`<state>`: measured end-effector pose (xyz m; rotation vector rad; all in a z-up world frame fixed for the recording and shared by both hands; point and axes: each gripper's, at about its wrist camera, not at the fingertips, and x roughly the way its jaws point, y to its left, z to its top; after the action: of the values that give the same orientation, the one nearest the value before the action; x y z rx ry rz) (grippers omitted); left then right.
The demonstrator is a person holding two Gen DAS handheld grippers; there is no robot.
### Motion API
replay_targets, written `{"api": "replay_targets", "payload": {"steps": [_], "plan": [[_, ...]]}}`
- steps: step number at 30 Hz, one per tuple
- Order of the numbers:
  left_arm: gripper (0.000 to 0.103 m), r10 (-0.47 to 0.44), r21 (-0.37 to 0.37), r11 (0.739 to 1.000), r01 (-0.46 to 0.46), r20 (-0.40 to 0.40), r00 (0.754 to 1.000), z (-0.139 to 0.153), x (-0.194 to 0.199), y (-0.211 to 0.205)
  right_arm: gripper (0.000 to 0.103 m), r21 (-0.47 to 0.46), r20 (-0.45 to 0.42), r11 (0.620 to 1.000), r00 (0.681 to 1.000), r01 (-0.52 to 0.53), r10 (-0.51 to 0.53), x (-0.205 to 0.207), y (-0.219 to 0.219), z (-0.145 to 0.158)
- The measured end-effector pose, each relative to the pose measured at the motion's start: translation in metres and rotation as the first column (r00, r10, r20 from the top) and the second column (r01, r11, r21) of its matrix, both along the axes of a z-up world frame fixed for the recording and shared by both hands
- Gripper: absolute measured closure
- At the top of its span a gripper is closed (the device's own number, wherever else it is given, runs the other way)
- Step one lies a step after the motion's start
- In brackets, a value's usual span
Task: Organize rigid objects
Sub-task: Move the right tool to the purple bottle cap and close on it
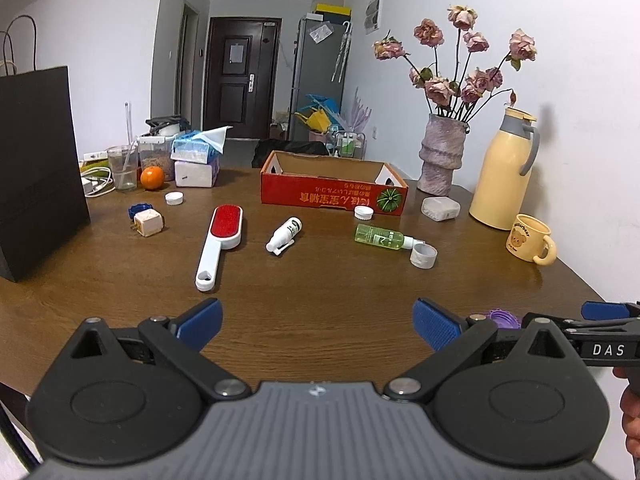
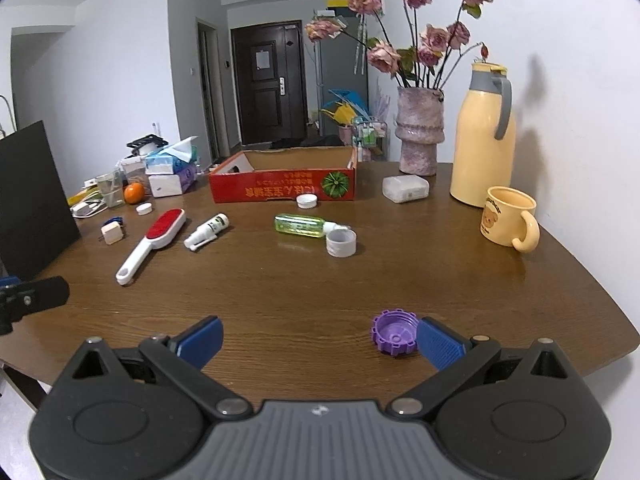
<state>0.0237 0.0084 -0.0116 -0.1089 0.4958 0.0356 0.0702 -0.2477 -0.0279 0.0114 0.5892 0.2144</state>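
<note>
Both grippers are hovering low over the table's near edge, nothing gripped. The right gripper (image 2: 318, 340) is sitting w/ fingers spread wide; the purple cap (image 2: 394, 332) is lying open side up on the table (image 2: 280, 280), just inside and apparently touching the right-hand blue pad (image 2: 438, 344). So the cap is off-centre in the gap, hard toward the right finger, near the table's near right corner. It's round, so no long axis to line up.

The left gripper (image 1: 318, 326) is also spread, empty, pointing toward the far edge where the red cardboard box (image 1: 334, 184) is standing open. From the left wrist view the cap (image 1: 502, 317) is only peeking out behind the right-hand finger, so the right hand is clearly nearer.

Likely next: nudging the right gripper a bit rightward to centre the cap, then closing. Other loose bits — lint brush (image 1: 220, 246), white spray bottle (image 1: 285, 236), green bottle (image 1: 380, 236) — are lying mid-table, well apart from both grippers, closer to the box.
</note>
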Motion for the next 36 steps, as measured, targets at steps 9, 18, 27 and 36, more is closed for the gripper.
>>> {"api": "replay_targets", "payload": {"steps": [9, 18, 27, 36], "plan": [[0.0, -0.01, -0.012, 1.0, 0.009, -0.026, 1.0, -0.01, 0.022, 0.001, 0.001, -0.016, -0.033, 1.0, 0.999, 0.02, -0.02, 0.02, -0.008, -0.014], [0.0, 0.008, -0.02, 1.0, -0.009, -0.061, 0.998, -0.018, 0.046, 0.002, 0.004, -0.027, -0.079, 0.999, 0.997, 0.018, -0.02, 0.045, -0.015, -0.03], [0.0, 0.039, -0.024, 0.999, -0.041, -0.088, 0.995, -0.025, 0.073, 0.007, 0.011, -0.024, -0.149, 0.999, 0.988, 0.027, -0.03, 0.076, -0.025, -0.052], [0.0, 0.058, -0.036, 0.997, -0.063, -0.121, 0.991, -0.036, 0.092, 0.011, 0.025, -0.022, -0.197, 1.0, 0.98, 0.011, -0.015, 0.102, -0.032, -0.076]]}}
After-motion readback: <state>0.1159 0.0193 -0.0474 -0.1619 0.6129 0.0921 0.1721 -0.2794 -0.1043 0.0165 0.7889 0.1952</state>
